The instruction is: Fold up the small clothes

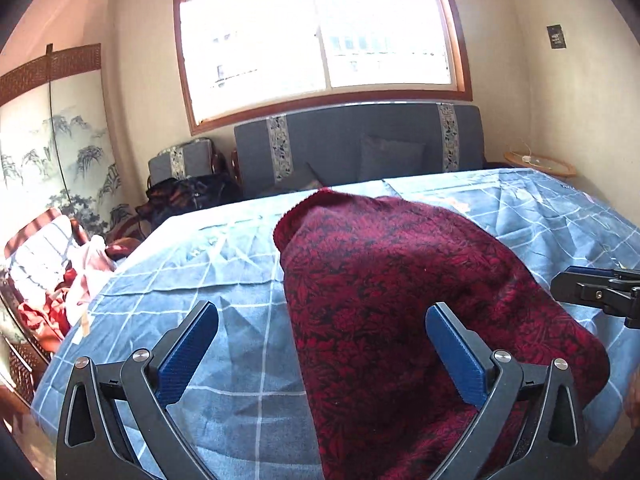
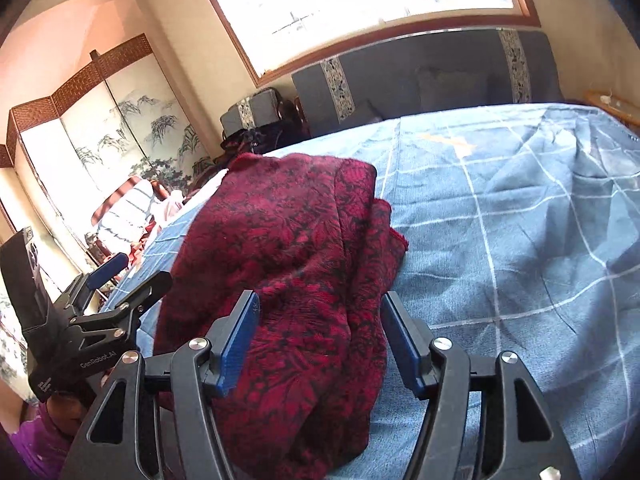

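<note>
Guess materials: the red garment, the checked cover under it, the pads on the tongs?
Red garment: looks like a thick knit, fuzzy matte surface, ribbed edge.
Checked cover: woven cloth, probably cotton, matte, holds sharp creases.
Pads: blue, finely ribbed, likely rubber or plastic; can't tell which.
</note>
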The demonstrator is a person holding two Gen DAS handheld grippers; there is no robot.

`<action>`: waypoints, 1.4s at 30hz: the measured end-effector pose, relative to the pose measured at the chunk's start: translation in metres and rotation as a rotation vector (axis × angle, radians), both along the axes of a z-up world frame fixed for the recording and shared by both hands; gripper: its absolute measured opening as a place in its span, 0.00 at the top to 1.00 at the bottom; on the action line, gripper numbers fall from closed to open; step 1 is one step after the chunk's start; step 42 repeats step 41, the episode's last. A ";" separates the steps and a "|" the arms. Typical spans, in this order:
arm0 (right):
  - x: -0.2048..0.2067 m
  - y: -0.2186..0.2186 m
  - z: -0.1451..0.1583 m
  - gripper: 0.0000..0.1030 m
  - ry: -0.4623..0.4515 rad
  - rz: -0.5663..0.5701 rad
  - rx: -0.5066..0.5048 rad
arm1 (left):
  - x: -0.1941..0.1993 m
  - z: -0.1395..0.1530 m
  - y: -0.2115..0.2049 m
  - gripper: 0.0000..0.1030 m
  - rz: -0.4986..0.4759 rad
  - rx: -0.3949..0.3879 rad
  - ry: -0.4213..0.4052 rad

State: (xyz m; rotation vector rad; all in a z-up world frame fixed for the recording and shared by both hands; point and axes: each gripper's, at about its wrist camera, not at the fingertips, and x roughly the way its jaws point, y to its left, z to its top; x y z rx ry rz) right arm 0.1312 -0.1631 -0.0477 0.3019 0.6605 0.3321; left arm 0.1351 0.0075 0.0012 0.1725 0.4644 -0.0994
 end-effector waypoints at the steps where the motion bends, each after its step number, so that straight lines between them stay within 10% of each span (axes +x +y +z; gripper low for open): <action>1: -0.008 0.000 0.005 0.42 -0.023 -0.007 -0.001 | -0.005 0.004 -0.002 0.00 0.004 0.005 -0.020; 11: -0.056 -0.006 0.044 0.35 -0.132 -0.036 0.010 | -0.070 0.057 0.003 0.00 0.085 -0.051 -0.207; 42: -0.080 0.011 0.043 0.24 -0.135 -0.013 -0.033 | -0.078 0.055 -0.005 0.00 0.021 -0.131 -0.049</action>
